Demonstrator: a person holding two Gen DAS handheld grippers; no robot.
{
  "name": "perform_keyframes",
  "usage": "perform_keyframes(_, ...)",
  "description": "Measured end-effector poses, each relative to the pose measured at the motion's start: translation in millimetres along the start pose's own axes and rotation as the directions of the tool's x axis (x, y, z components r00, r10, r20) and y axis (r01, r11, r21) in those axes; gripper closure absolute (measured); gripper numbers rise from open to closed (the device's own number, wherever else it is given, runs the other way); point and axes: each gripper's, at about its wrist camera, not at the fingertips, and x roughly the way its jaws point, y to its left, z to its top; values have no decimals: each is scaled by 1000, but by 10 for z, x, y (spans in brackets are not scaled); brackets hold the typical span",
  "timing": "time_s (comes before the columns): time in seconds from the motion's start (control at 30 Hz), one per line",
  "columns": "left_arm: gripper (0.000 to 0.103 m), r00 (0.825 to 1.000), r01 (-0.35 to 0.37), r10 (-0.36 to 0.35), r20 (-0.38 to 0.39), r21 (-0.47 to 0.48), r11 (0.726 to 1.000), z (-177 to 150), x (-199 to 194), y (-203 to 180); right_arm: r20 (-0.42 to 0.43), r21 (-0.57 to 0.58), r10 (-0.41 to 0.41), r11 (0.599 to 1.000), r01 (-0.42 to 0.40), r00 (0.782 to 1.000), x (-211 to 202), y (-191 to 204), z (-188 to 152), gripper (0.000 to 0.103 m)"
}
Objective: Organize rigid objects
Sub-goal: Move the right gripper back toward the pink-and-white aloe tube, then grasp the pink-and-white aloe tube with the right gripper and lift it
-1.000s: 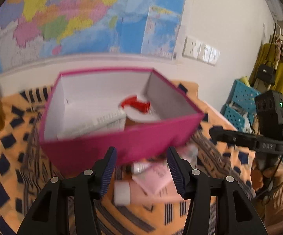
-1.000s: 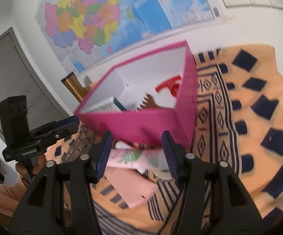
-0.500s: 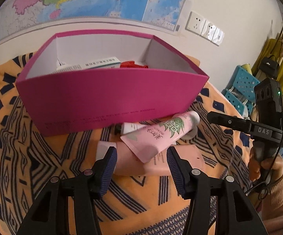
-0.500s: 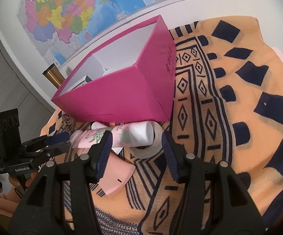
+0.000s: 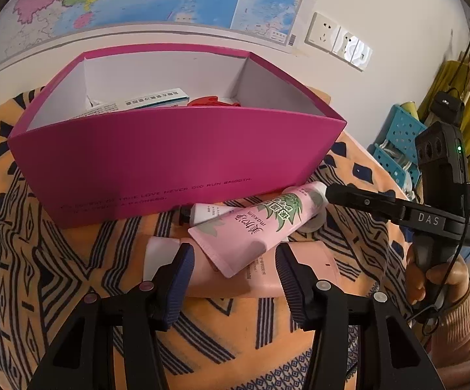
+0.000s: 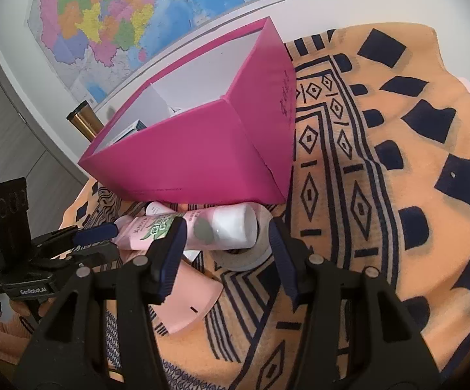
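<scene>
Orange patterned worktop [image 5: 56, 260]; at frame centre a magenta box [image 5: 170, 162], below it pink tubes [image 5: 251, 230] and a tape roll [image 6: 244, 256].

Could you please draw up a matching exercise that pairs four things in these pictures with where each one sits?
Things:
1. pink tube with leaf print
2. white carton with teal stripe
3. roll of tape
4. bronze flask

Places:
A. inside the magenta box
B. beyond the box's far corner
C. lying across other tubes before the box
D. flat on the cloth, under the tube's cap

Pairs: 1-C, 2-A, 3-D, 4-B
</scene>
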Motion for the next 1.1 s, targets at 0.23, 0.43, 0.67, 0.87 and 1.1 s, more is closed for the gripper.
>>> perform_keyframes(0.23,51,1000,1,-1,-6,12,1000,4,23,-29,-9,-20,5,1000,-5,1000,53,54,9,49)
perform_keyframes(0.43,51,1000,11,-11,-18,22,1000,-4,44,-59,-14,-40,9,999,-9,1000,85,106,0,49)
perform_keyframes(0.67,51,1000,8,-8,-26,17,1000,2,56,-64,-24,-44,13,999,-14,1000,115,122,-4,49)
perform_keyframes(0.87,51,999,27,-27,-34,-10,1000,35,62,-39,-21,-39,10,999,-11,1000,108,129,-5,49)
perform_keyframes(1.1,50,999,20,-21,-26,-26,999,70,60,13,-18,-31,22,999,-23,1000,82,141,-31,49)
